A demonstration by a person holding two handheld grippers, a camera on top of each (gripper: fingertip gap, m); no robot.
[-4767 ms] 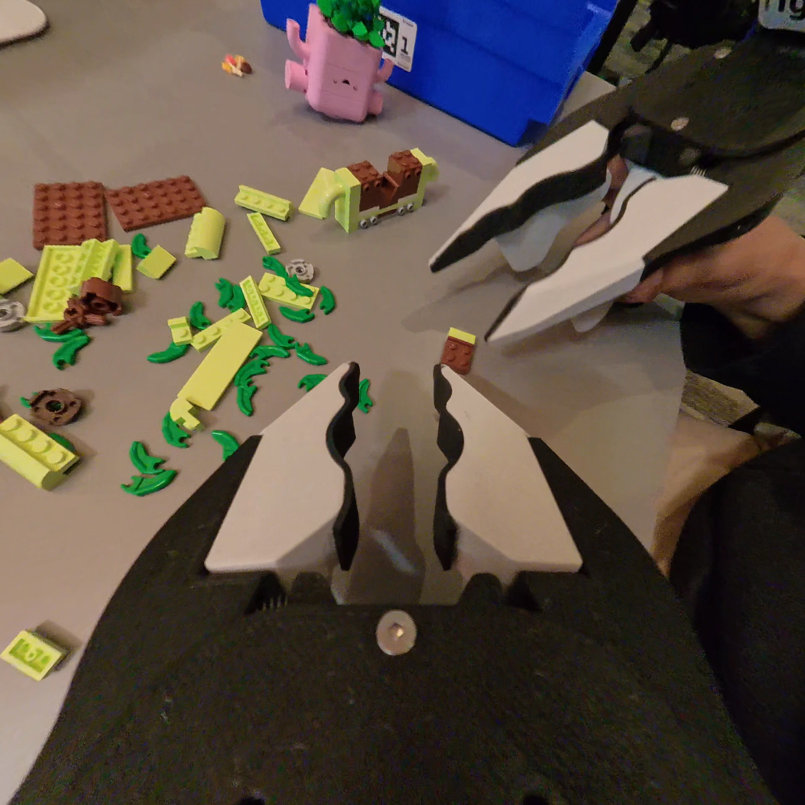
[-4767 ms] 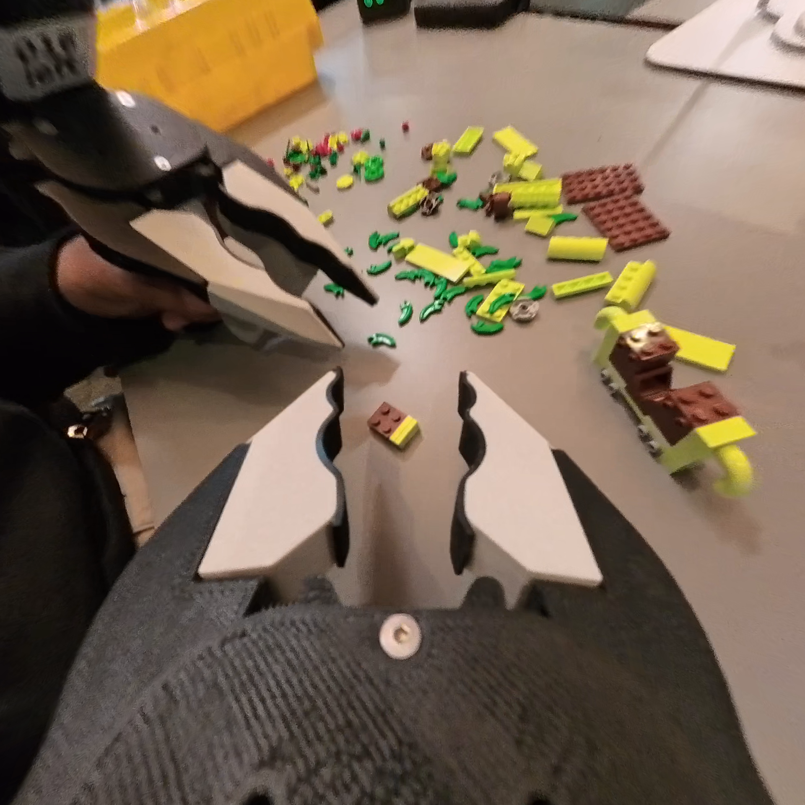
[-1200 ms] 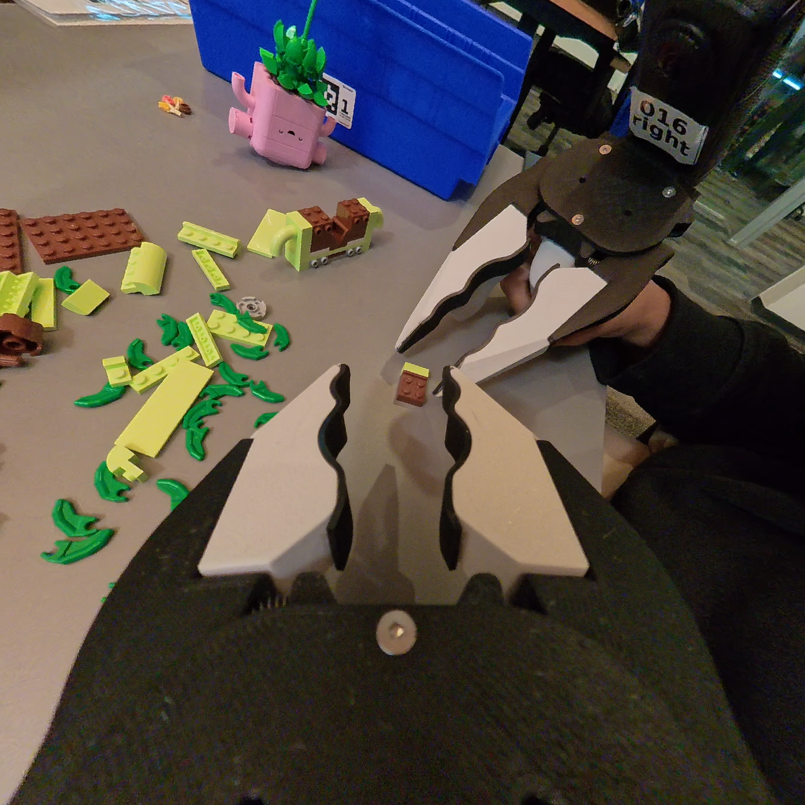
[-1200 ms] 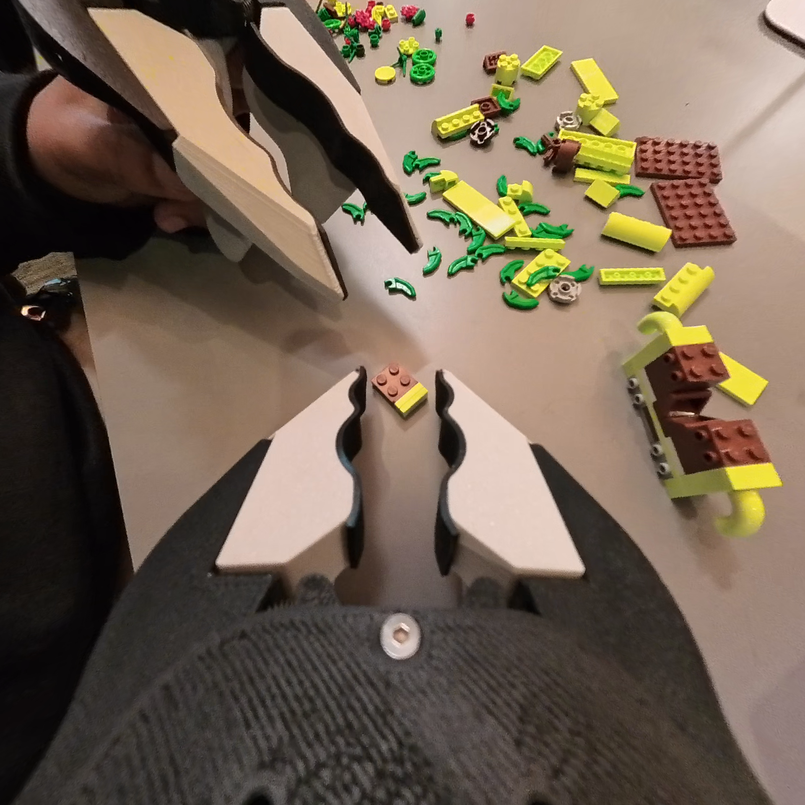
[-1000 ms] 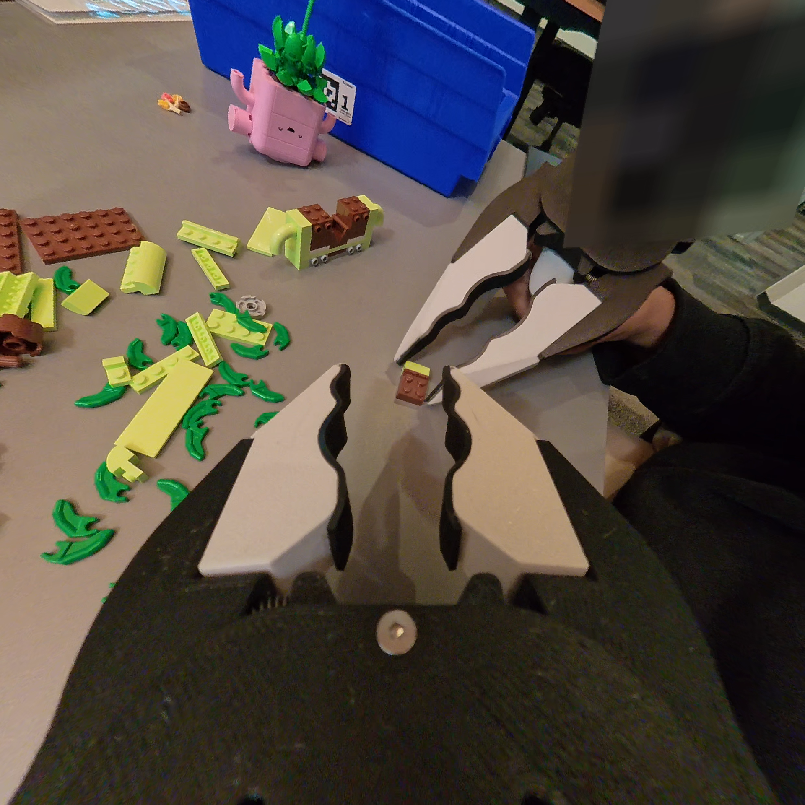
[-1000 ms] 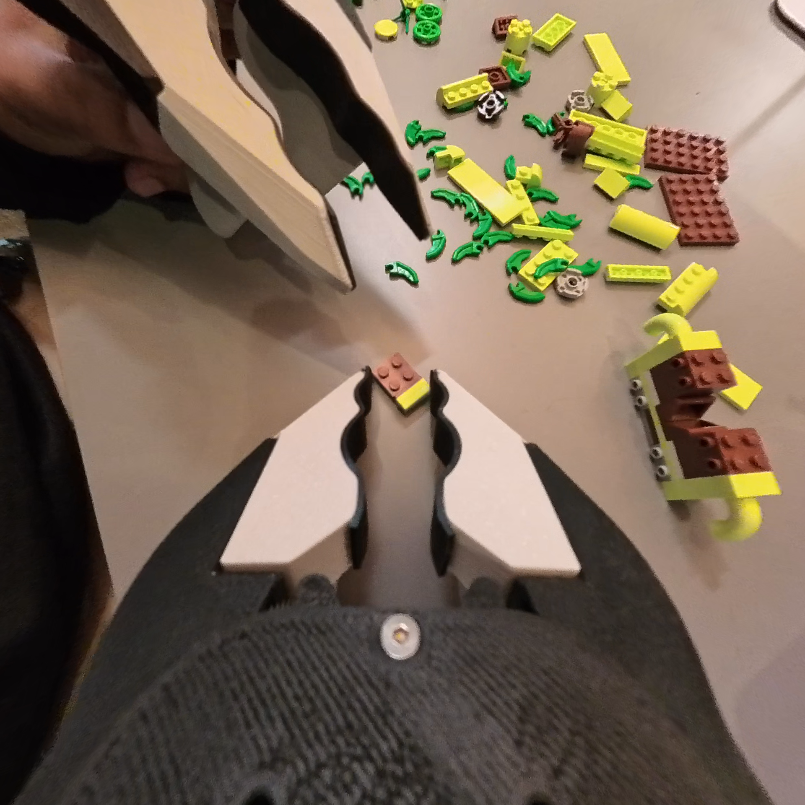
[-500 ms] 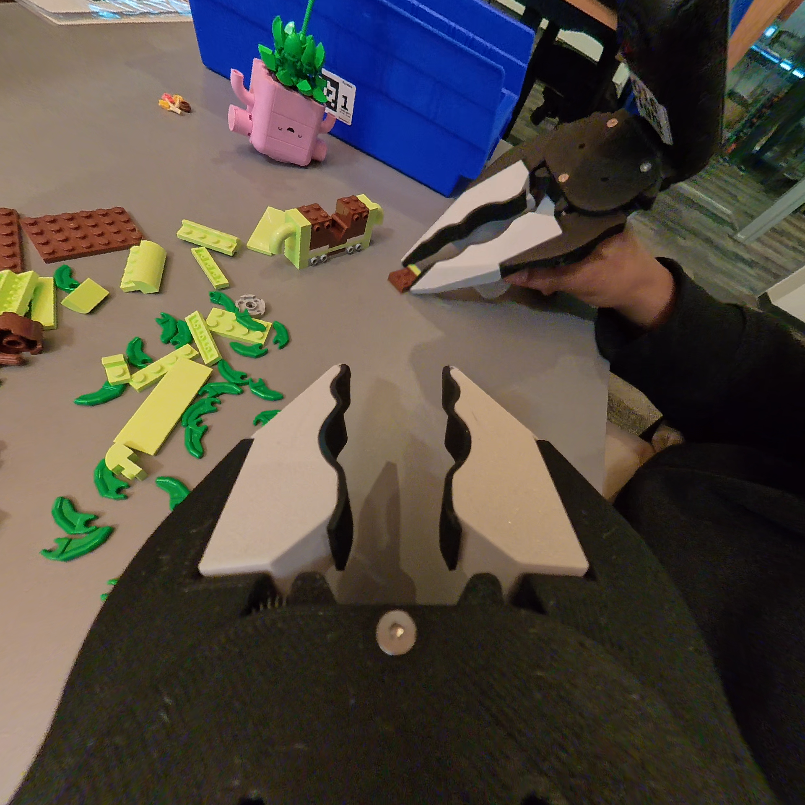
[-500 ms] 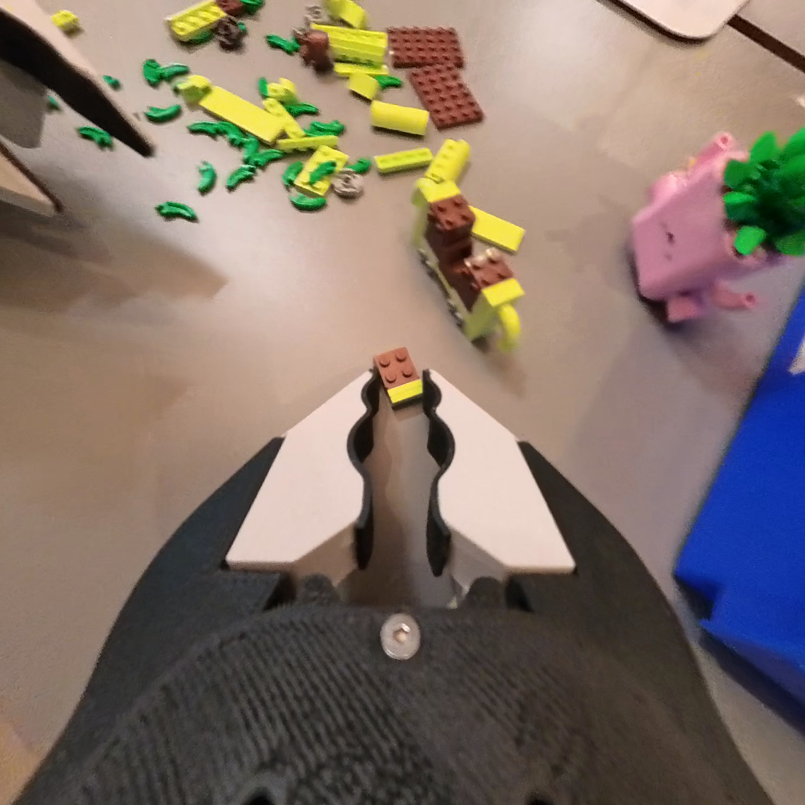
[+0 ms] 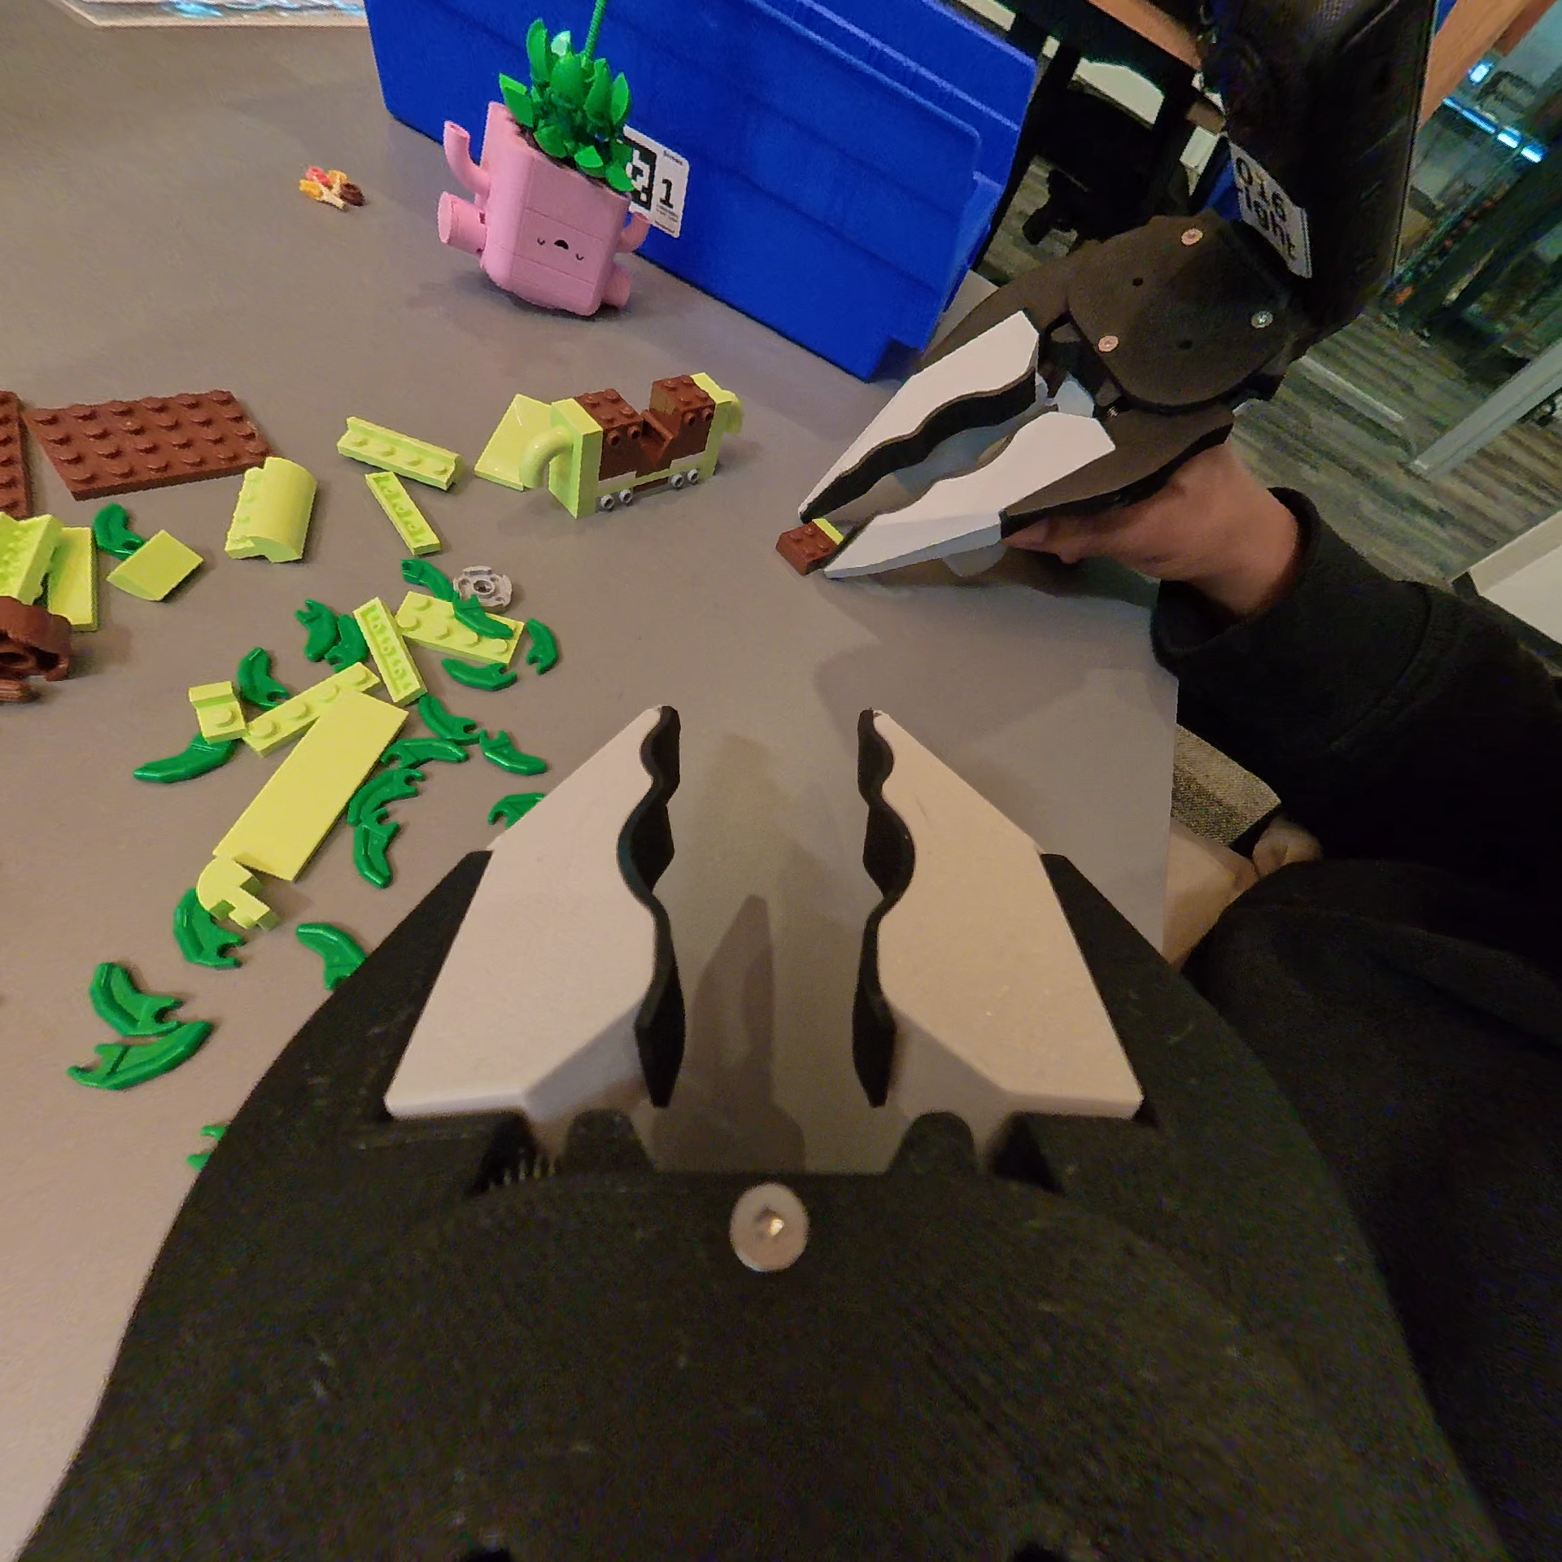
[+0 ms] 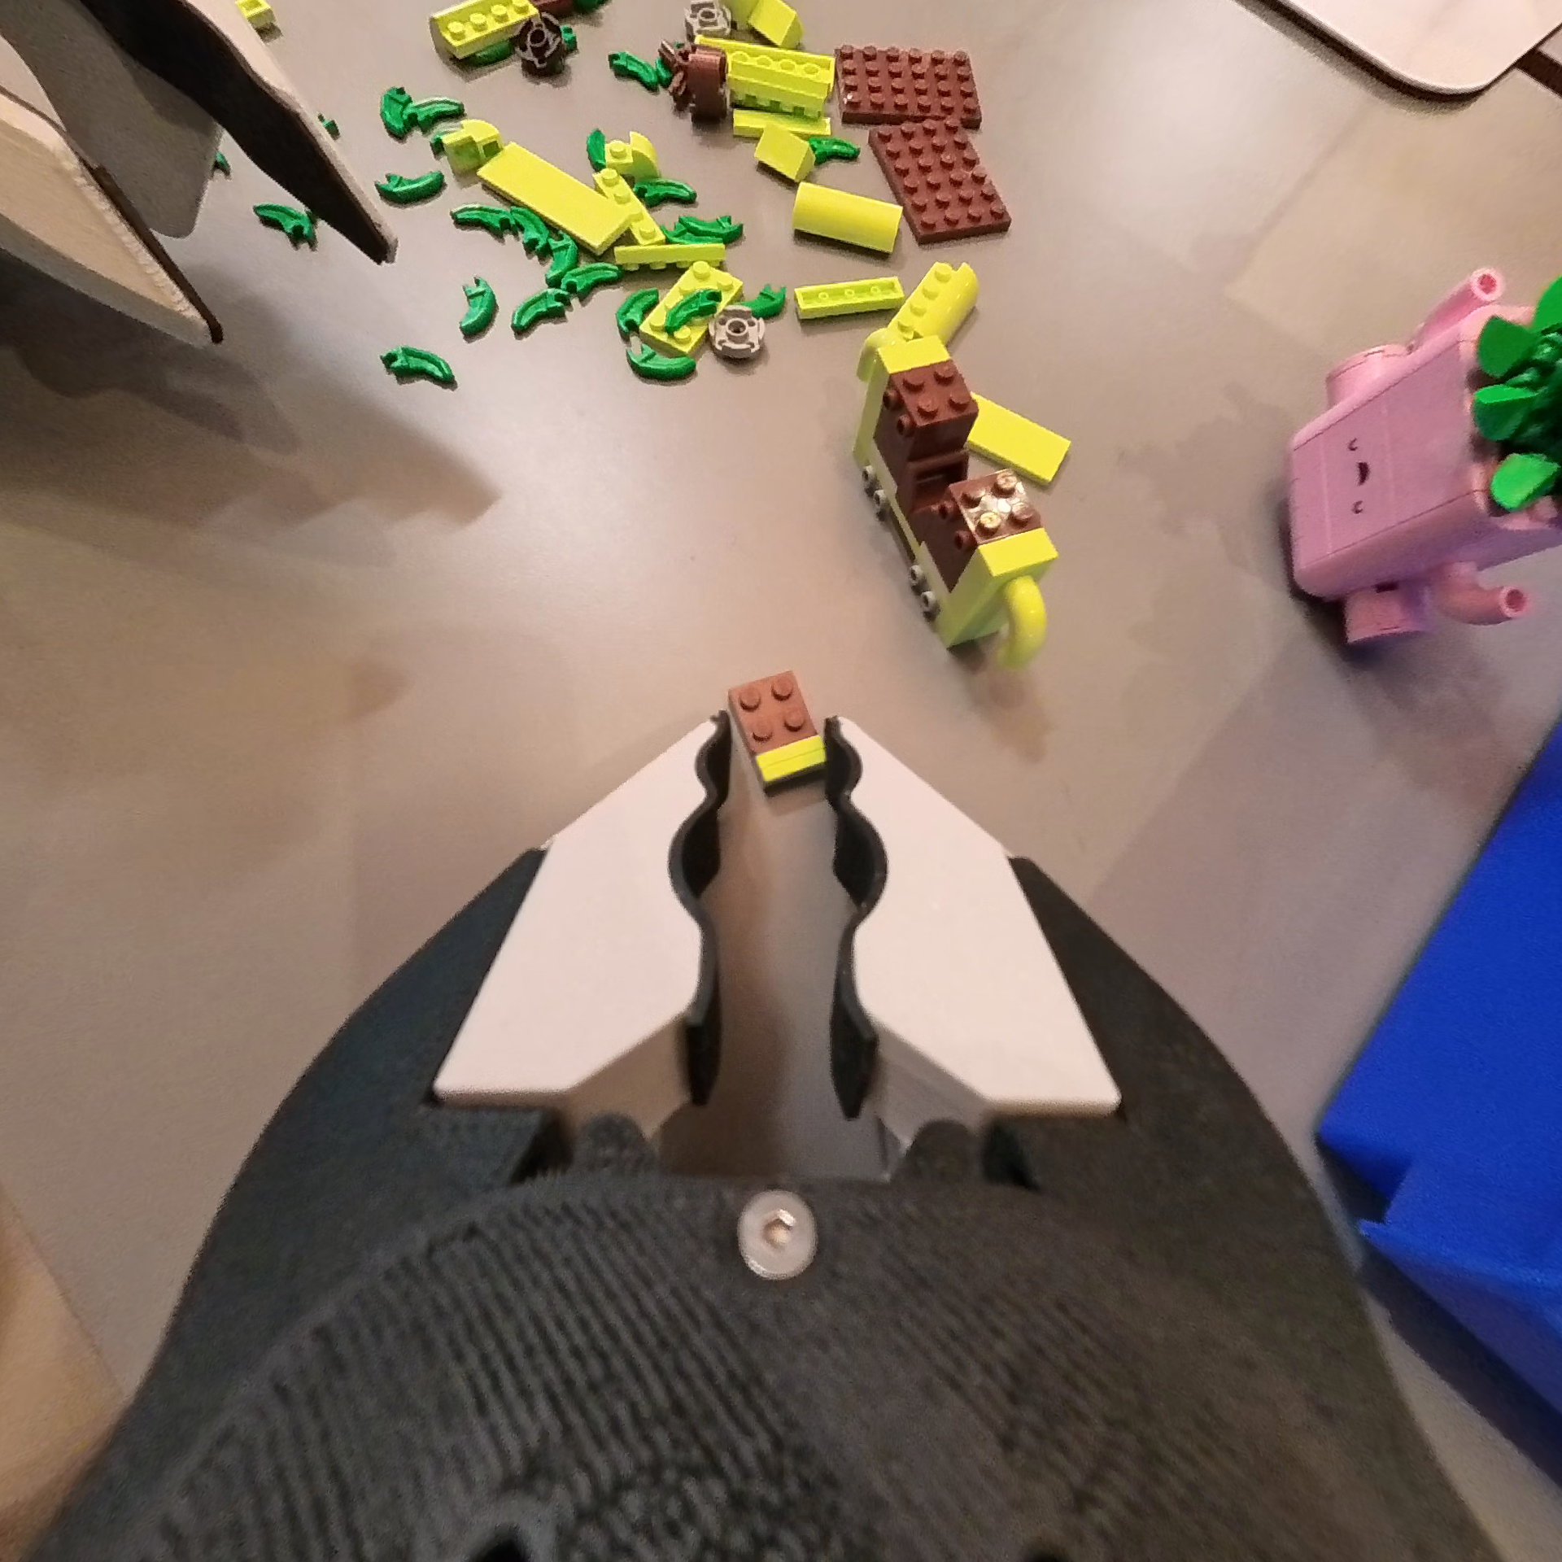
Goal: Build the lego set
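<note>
My right gripper (image 10: pixel 776 734) is shut on a small brown and lime brick piece (image 10: pixel 776 721) and holds it above the grey table. It also shows in the left wrist view (image 9: pixel 827 541), with the brick piece (image 9: pixel 809 545) sticking out of its tips. A half-built lime and brown model (image 10: pixel 955 494) lies on the table ahead and to the right of the held piece; it also shows in the left wrist view (image 9: pixel 638 448). My left gripper (image 9: pixel 767 727) is open and empty, low over the near table; its fingers (image 10: pixel 110 152) show at the right wrist view's top left.
Loose lime, green and brown pieces (image 9: pixel 338 676) are scattered on the left, with brown plates (image 10: pixel 930 127) beyond. A pink pot figure with green leaves (image 9: pixel 549 211) stands by a blue bin (image 9: pixel 803 144). The table edge (image 9: pixel 1171 761) and a person's dark sleeve (image 9: pixel 1369 676) are at the right. The left gripper's tips are roughly 12 cm from the right gripper's.
My right gripper closed on the brown and lime piece, lifted it off the table and carried it toward the half-built model. My left gripper stayed open and almost still.
</note>
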